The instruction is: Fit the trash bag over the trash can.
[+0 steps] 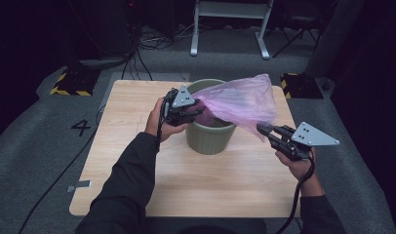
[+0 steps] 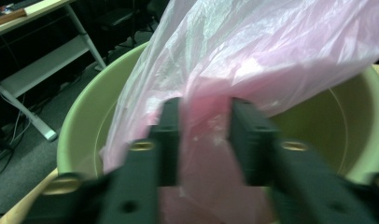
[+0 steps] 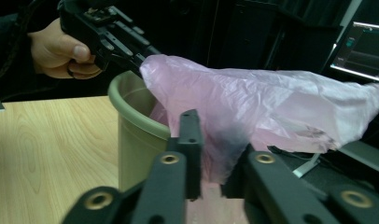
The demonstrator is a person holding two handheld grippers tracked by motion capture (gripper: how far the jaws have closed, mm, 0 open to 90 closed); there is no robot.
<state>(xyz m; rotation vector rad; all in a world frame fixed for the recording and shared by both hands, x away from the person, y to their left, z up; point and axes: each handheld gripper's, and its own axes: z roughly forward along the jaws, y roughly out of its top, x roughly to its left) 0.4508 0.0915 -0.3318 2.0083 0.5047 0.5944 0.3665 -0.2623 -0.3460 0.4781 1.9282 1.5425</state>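
both jaws pinching pink bag (image 1: 240, 100), over bin (image 1: 209, 139)

A bin (image 1: 209, 139) stands at the middle of my tabletop (image 1: 137, 161), a plastic bag (image 1: 242, 100) stretched above it and trailing inside. My left gripper (image 1: 198, 111) sits at the bin's left rim; my right gripper (image 1: 264, 131) is just right of the bin.

One green bin (image 1: 209, 137), one pink plastic bag (image 1: 240, 101), two hand-held grippers, left (image 1: 200, 111) and right (image 1: 262, 130), one wooden table (image 1: 128, 161).
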